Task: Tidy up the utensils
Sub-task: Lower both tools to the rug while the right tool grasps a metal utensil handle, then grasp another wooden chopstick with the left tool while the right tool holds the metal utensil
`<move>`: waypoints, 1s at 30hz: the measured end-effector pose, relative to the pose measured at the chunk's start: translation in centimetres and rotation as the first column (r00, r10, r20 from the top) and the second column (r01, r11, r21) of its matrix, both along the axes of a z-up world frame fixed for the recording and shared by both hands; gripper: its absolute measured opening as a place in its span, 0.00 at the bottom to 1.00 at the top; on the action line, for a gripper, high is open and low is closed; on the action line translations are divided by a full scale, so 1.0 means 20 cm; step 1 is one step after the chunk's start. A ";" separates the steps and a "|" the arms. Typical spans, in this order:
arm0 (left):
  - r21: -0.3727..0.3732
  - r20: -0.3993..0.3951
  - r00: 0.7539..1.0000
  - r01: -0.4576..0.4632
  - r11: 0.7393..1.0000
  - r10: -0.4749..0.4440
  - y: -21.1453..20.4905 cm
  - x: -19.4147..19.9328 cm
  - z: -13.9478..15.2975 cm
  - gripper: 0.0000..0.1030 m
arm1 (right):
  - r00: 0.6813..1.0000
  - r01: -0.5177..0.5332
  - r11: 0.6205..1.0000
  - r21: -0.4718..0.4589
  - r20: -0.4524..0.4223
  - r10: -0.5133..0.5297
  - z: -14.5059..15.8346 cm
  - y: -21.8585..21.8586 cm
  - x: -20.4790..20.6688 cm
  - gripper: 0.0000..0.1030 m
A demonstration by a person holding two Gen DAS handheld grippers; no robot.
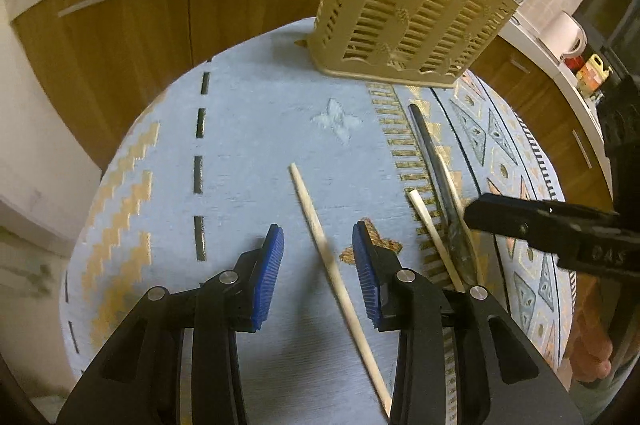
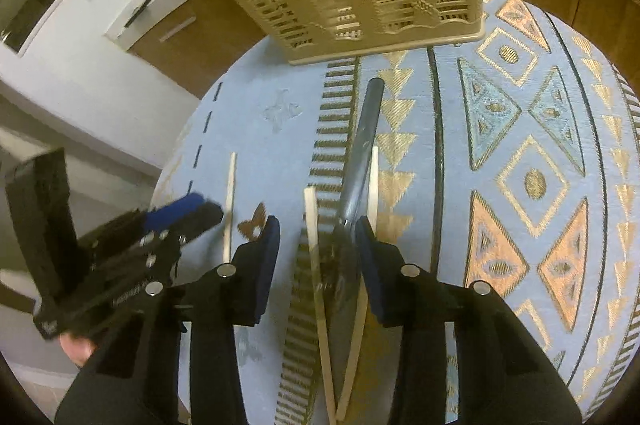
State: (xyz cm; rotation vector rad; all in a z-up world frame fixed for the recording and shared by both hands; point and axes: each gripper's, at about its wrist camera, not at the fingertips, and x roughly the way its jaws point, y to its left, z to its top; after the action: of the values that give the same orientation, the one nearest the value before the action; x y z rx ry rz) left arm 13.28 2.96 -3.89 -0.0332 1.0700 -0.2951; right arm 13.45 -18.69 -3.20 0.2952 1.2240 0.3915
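Standing beyond both sets of jaws on the patterned tabletop (image 1: 248, 129) is the slotted beige holder (image 1: 404, 21), while the left gripper (image 1: 318, 251) straddles one chopstick (image 1: 320, 237) untouched, and the right gripper (image 2: 318, 245), partly open, brackets a dark-handled utensil (image 2: 360, 153) and two chopsticks (image 2: 316, 265).

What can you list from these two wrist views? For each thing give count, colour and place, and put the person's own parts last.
chopsticks: three, pale wood, on the tablecloth; one lies alone between the left gripper's fingers, two lie beside the dark utensil
dark utensil: one, grey-black handle, between the two right-hand chopsticks, its near end blurred
utensil basket: one, beige slatted plastic, upright at the table's far edge
tablecloth: one, light blue with gold and orange patterns, covering the table
cabinets: brown wood, white counter, behind the table
left gripper: black with blue pads, open over the lone chopstick
right gripper: black with blue pads, open around the utensil cluster
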 end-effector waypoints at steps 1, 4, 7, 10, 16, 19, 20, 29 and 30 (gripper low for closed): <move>0.005 0.003 1.000 0.000 1.000 0.000 0.00 -0.01 0.00 0.32 | 1.000 0.004 1.000 -0.008 -0.007 -0.004 -0.01 0.01 0.02 0.33; 0.017 0.005 1.000 0.000 1.000 0.000 0.00 0.00 -0.01 0.32 | 0.999 0.023 1.000 -0.016 -0.046 -0.024 -0.06 0.02 0.07 0.30; 0.014 -0.003 1.000 0.009 1.000 -0.009 -0.01 0.02 -0.02 0.32 | 0.998 0.033 0.999 -0.038 -0.060 -0.035 -0.09 0.04 0.13 0.28; 0.019 0.002 1.000 0.017 1.000 -0.017 -0.01 0.02 -0.03 0.32 | 0.998 0.039 0.996 -0.079 -0.047 -0.043 -0.09 0.07 0.17 0.26; 0.041 0.008 1.000 0.027 0.999 -0.027 -0.04 0.04 -0.03 0.32 | 1.000 0.011 0.971 -0.237 0.004 -0.010 -0.08 0.16 0.19 0.12; 0.072 0.010 0.999 0.037 0.997 -0.037 -0.07 0.05 -0.03 0.32 | 1.000 -0.011 0.963 -0.269 0.021 0.017 -0.08 0.18 0.18 0.10; 0.093 0.011 0.999 0.043 0.995 -0.044 -0.08 0.05 -0.03 0.32 | 1.000 -0.013 0.965 -0.261 0.020 0.019 -0.08 0.17 0.18 0.10; 0.188 -0.001 0.997 0.073 0.979 -0.074 -0.17 0.08 -0.02 0.32 | 0.995 0.043 0.974 -0.220 0.098 -0.022 0.05 -0.09 0.03 0.10; 0.200 0.002 0.997 0.076 0.977 -0.078 -0.19 0.08 -0.03 0.32 | 0.994 0.057 0.970 -0.235 0.102 -0.034 0.05 -0.14 0.01 0.10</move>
State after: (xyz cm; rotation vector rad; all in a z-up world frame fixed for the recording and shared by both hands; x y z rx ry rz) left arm 14.87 -0.79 -4.44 0.1905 1.0889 -0.2562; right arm 13.61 -21.44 -2.14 0.0961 1.1530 0.2136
